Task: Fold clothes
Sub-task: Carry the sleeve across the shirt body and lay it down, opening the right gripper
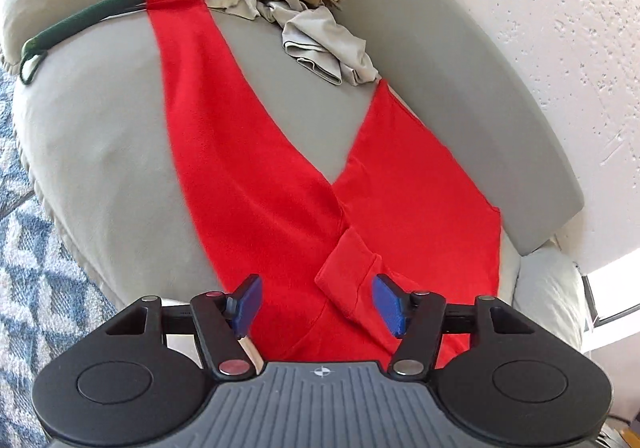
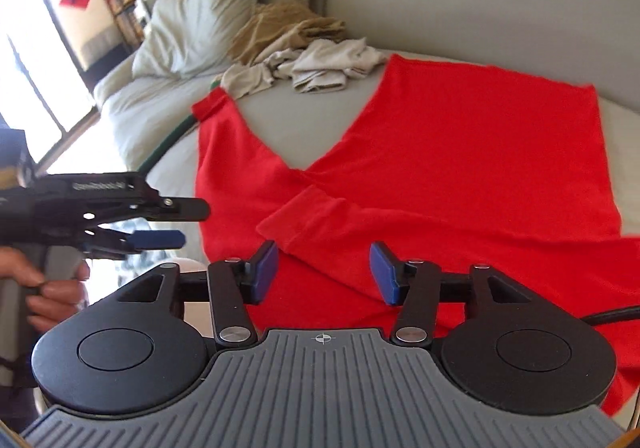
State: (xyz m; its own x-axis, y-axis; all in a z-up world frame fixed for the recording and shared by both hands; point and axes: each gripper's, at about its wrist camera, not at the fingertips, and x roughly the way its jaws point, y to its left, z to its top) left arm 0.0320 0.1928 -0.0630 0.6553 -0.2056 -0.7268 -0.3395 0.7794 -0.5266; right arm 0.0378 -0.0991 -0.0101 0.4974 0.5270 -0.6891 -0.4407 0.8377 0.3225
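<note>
Grey couch cushion [image 1: 100,151] carries red sweater [image 1: 248,183] laid flat, one sleeve cuff [image 1: 348,268] folded across its body; crumpled beige clothes [image 1: 320,43] heaped behind; left gripper [image 1: 316,304] and right gripper [image 2: 324,272] both hover over sweater, jaws apart, nothing held.
</note>
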